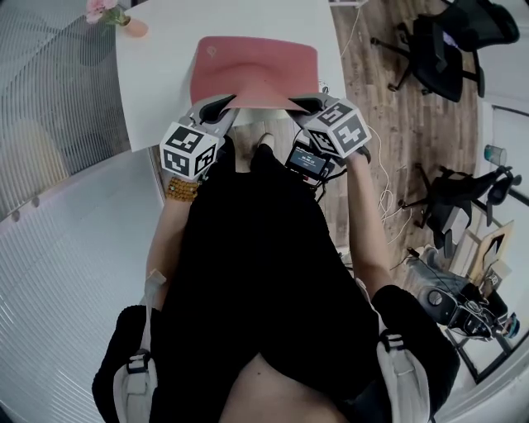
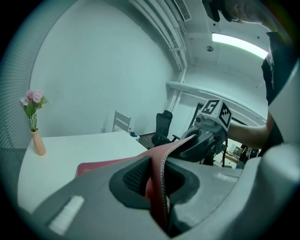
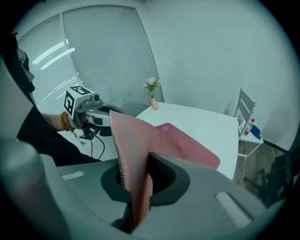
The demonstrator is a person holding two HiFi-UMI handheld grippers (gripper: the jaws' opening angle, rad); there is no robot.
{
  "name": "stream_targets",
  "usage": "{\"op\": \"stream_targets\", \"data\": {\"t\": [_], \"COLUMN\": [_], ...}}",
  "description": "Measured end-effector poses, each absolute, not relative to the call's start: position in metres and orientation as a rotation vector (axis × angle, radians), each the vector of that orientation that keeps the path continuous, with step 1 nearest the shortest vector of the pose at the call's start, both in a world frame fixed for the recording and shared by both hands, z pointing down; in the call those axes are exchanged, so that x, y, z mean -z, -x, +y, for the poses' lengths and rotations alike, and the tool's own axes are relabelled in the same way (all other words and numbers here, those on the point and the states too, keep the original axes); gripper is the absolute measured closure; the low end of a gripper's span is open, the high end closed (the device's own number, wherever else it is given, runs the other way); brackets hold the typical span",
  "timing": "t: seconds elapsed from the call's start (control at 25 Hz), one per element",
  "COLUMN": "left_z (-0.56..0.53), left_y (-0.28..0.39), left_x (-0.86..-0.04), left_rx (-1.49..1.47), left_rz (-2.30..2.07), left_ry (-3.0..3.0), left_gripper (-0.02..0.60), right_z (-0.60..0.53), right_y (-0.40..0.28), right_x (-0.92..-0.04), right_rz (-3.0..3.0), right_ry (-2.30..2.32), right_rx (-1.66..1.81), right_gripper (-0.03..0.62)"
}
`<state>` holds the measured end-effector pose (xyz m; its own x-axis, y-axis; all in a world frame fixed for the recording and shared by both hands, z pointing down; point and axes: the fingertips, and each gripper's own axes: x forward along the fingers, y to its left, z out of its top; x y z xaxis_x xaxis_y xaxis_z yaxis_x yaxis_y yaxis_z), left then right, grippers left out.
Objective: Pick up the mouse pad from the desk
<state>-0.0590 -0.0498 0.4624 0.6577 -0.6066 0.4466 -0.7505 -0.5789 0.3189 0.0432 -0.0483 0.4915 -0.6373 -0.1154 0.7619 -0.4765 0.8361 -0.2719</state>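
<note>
A pink-red mouse pad (image 1: 254,70) with a stitched edge lies partly on the white desk (image 1: 165,74), its near edge lifted off the front. My left gripper (image 1: 221,106) is shut on the pad's near left corner, and my right gripper (image 1: 304,105) is shut on the near right corner. In the left gripper view the pad's edge (image 2: 161,178) runs between the jaws, and the right gripper (image 2: 201,140) shows beyond it. The pad (image 3: 140,154) stands pinched upright in the right gripper view, with the left gripper (image 3: 96,115) behind it.
A small vase with pink flowers (image 1: 124,21) stands at the desk's far left corner. Office chairs (image 1: 450,41) and cables (image 1: 384,178) sit on the wooden floor to the right. A ribbed glass wall (image 1: 50,99) runs along the left.
</note>
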Motion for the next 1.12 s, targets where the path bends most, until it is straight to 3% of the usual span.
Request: {"op": "stream_targets", "data": {"t": [0.56,1.12], "left_z": [-0.095,-0.127], "left_y": [0.065,0.091], "left_x": [-0.406,-0.318], "left_rx": [-0.375,-0.137], "left_rz": [-1.158,-1.412], "left_ry": [-2.465,-2.516], "left_gripper": [0.557,0.560], "right_z": [-0.091,-0.129], "right_y": [-0.035,-0.004], "right_x": [-0.430,-0.326], "right_rz": [-2.358,-2.660], "right_ry": [-0.461,-0.615], "right_rx": [-0.534,-0.514], "right_gripper": [0.548,0.549]}}
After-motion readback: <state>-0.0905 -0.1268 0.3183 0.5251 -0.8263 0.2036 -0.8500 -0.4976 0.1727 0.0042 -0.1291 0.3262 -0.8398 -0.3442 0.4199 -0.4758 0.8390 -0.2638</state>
